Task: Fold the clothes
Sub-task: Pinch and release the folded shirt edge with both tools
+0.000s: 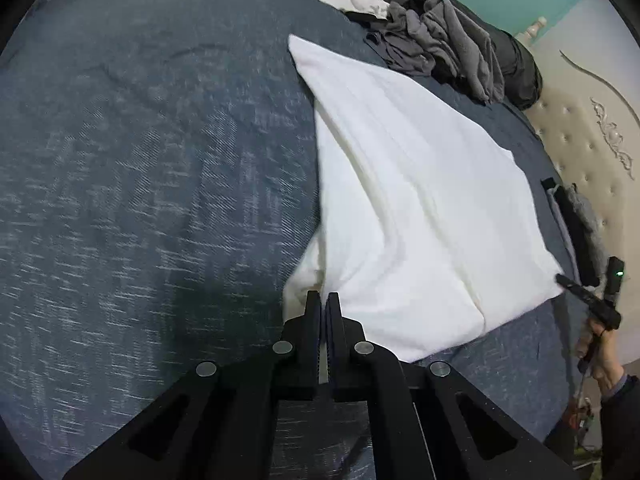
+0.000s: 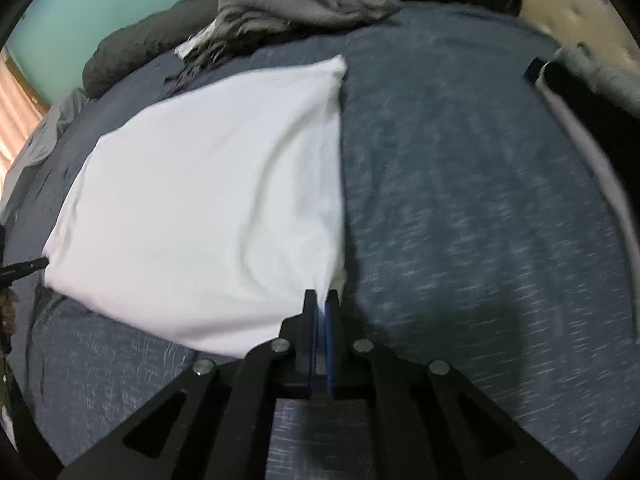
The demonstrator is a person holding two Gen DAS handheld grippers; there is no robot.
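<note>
The white garment (image 1: 412, 200) lay on the bed (image 1: 140, 180), each near corner pinched by a closed hand-held gripper, left (image 1: 324, 300) and right (image 2: 322, 298). It looked partly folded; a grey clothes heap (image 1: 444, 44) apparently awaited folding.

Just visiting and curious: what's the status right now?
Left gripper and right gripper both shut on white garment corners. Garment spread across blue bedspread. Grey clothes pile beyond, not in the way.

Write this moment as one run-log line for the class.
stage: mid-fold | left hand-held gripper: shut on white garment corner | right hand-held gripper: shut on opposite corner | surface: blue bedspread | waiting: grey clothes pile
</note>
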